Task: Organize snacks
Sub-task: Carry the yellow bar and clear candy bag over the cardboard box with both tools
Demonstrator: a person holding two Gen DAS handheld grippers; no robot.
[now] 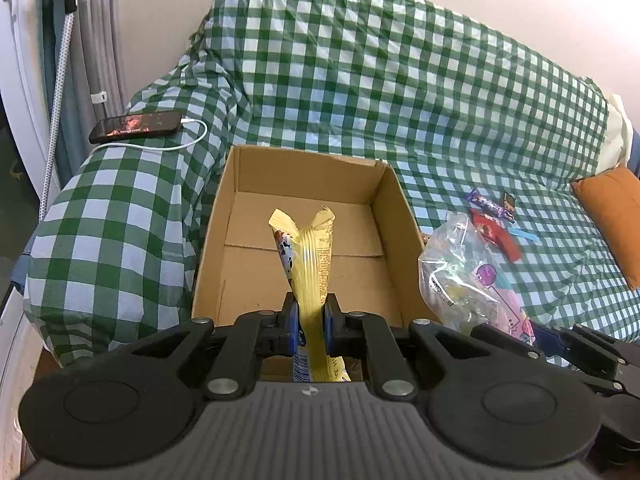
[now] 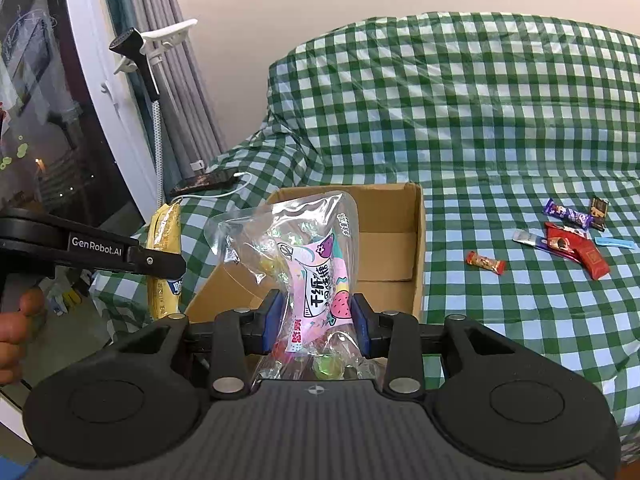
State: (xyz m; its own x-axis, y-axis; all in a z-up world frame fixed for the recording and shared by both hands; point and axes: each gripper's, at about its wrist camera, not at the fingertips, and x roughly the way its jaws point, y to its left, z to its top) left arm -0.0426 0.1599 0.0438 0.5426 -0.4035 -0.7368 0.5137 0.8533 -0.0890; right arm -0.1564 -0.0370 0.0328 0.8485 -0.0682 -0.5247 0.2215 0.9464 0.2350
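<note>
My left gripper [image 1: 311, 322] is shut on a yellow snack packet [image 1: 310, 264], which stands up over the near edge of an open cardboard box [image 1: 304, 184] with a bare floor. My right gripper [image 2: 314, 320] is shut on a clear candy bag with a pink label [image 2: 316, 264], held just in front of the same box [image 2: 416, 232]. That bag [image 1: 468, 276] shows beside the box's right wall in the left wrist view. The left gripper [image 2: 176, 266] with its yellow packet [image 2: 162, 232] appears at the left of the right wrist view.
Loose snacks lie on the green checked sofa cover [image 2: 500, 128]: a purple bar [image 2: 568, 214], a red pack [image 2: 580, 248], a small red candy [image 2: 485, 262]. A phone [image 1: 136, 126] on a white cable rests on the sofa arm. An orange cushion [image 1: 612, 212] sits far right.
</note>
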